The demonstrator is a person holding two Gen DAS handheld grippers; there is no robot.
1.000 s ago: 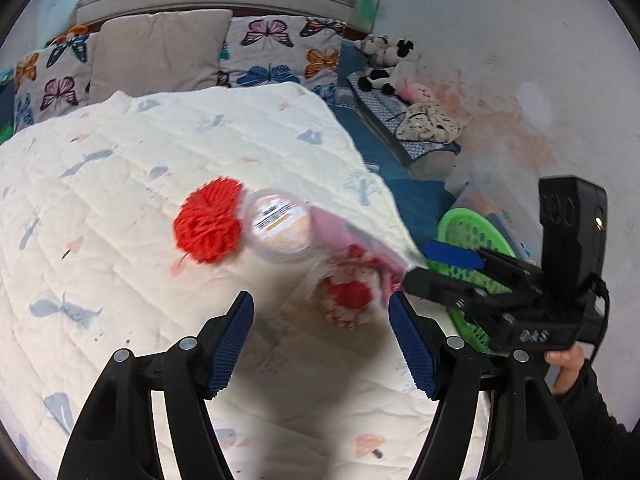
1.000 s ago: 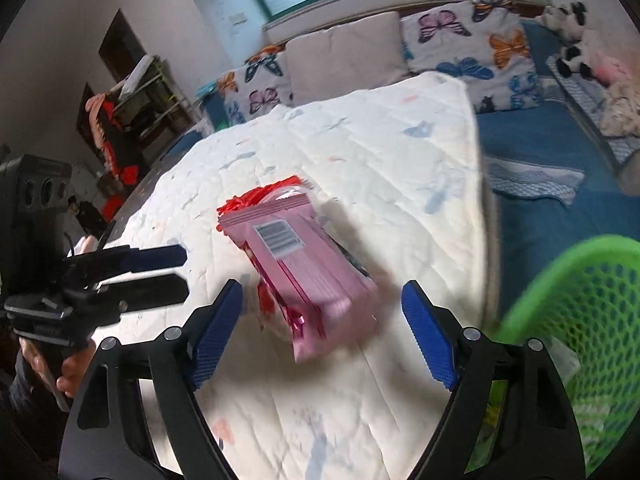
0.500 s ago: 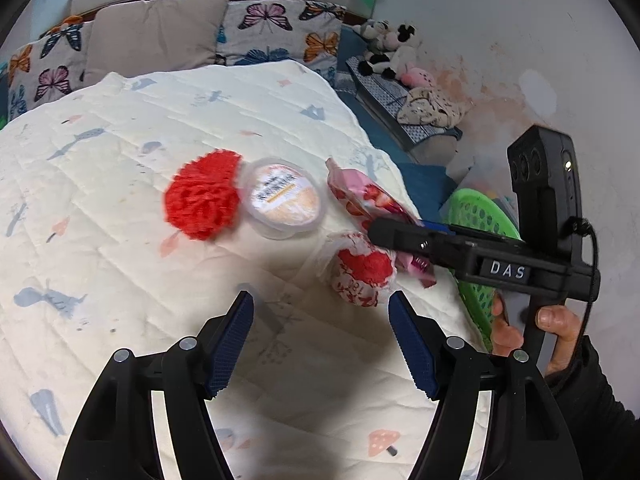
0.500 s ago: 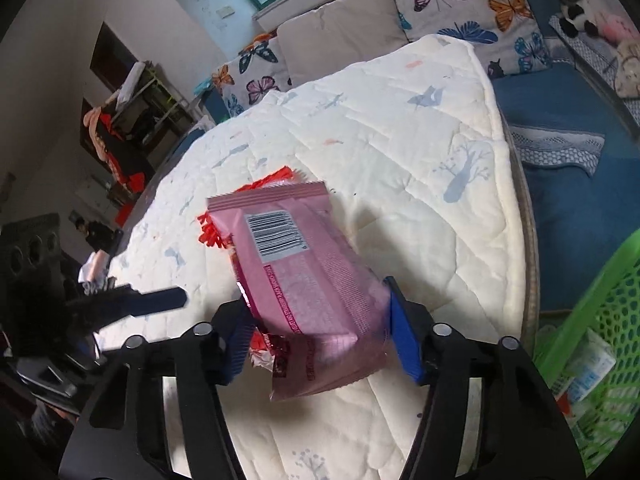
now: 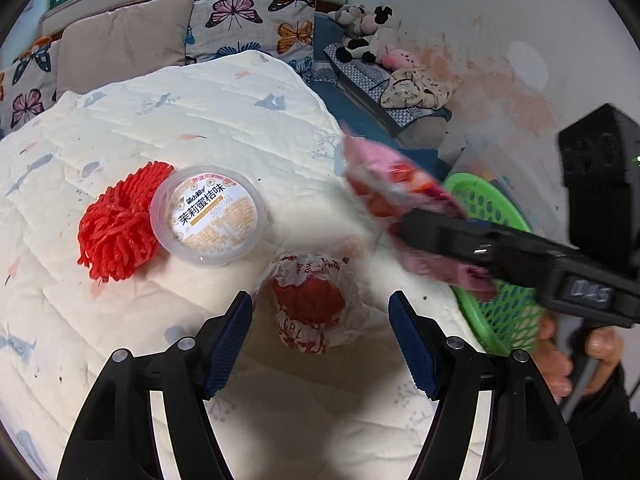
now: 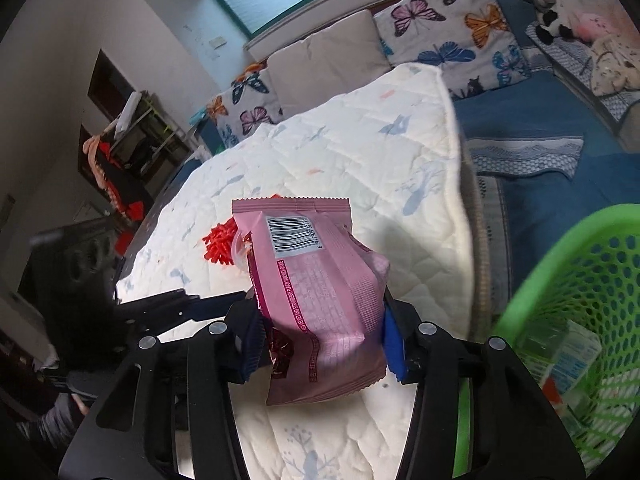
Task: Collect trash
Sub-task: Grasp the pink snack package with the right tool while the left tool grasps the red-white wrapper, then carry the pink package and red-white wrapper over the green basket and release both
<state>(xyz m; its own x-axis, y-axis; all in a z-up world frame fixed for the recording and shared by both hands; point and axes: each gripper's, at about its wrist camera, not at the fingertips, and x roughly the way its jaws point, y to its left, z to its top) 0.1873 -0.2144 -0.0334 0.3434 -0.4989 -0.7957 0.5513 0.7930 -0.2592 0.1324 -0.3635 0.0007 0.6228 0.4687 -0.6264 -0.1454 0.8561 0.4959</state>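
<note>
My right gripper [image 6: 320,336] is shut on a pink snack packet [image 6: 316,292] and holds it lifted above the quilt edge; the packet also shows in the left wrist view [image 5: 404,208], over the green mesh basket [image 5: 504,216]. The basket [image 6: 580,280] is at the right of the right wrist view, with some trash inside. My left gripper [image 5: 320,332] is open and empty, its fingers either side of a crumpled red-and-white wrapper [image 5: 316,300] on the quilt. A round lidded plastic cup [image 5: 208,216] and a red yarn pompom [image 5: 116,232] lie further back.
The white quilt [image 5: 180,112] covers the bed. Butterfly pillows [image 5: 256,20] and a beige cushion [image 5: 124,48] line the back. Stuffed toys [image 5: 368,40] lie on the blue bedding at the right, by the wall. A dark shelf [image 6: 124,140] stands at the far left.
My right gripper closed on the pink packet, lifted it off the quilt and carried it toward the basket. My left gripper moved closer to the crumpled wrapper.
</note>
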